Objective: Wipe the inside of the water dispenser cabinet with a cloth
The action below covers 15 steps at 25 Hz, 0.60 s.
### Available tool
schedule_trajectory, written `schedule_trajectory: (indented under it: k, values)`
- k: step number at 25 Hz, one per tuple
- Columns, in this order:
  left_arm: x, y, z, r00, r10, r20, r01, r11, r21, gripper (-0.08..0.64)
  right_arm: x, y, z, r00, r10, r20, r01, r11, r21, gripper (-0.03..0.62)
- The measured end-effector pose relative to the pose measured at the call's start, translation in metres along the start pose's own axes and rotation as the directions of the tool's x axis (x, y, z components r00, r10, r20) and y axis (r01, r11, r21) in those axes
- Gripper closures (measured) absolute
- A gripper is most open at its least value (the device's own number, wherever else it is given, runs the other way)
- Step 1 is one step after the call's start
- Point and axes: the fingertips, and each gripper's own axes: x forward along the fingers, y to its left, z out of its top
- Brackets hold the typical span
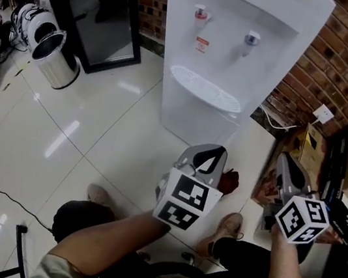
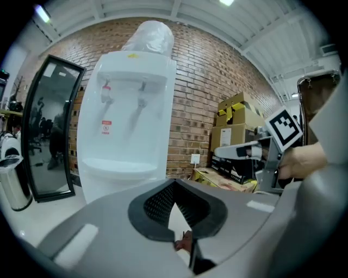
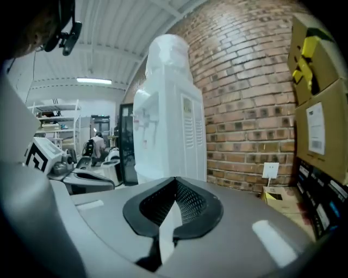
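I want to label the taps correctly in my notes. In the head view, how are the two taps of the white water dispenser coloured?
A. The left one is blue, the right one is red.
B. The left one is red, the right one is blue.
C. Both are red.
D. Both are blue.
B: on the water dispenser, the left tap has a red top and the right tap a blue one.
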Motion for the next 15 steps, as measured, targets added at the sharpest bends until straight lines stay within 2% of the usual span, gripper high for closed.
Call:
schedule_trajectory:
  k: [2,5,10,15]
  values:
    - [-0.004,-0.008,0.014,0.999,-0.017,0.033,0.017,1.0,-0.002,0.56,-0.02,0.005,0.011,0.997,-0.029,0.071,0.029,1.0,0.005,0.58]
    - [-0.009,-0.021,0.034,0.996,-0.04,0.081,0.039,0.999,0.013,0.56,-0.037,0.012,0.015,0.992,-0.042,0.122,0.046,0.999,-0.03,0.58]
    - [-0.007,-0.028,0.044,0.992,-0.043,0.119,0.033,0.996,0.087,0.56,-0.041,0.014,0.002,0.995,-0.052,0.088,0.057,0.997,-0.055,0.581]
    - [0.008,-0.031,0.024,0.996,-0.052,0.074,0.045,0.995,0.09,0.56,-0.037,0.013,-0.009,0.998,-0.035,0.057,0.035,0.999,-0.002,0.581]
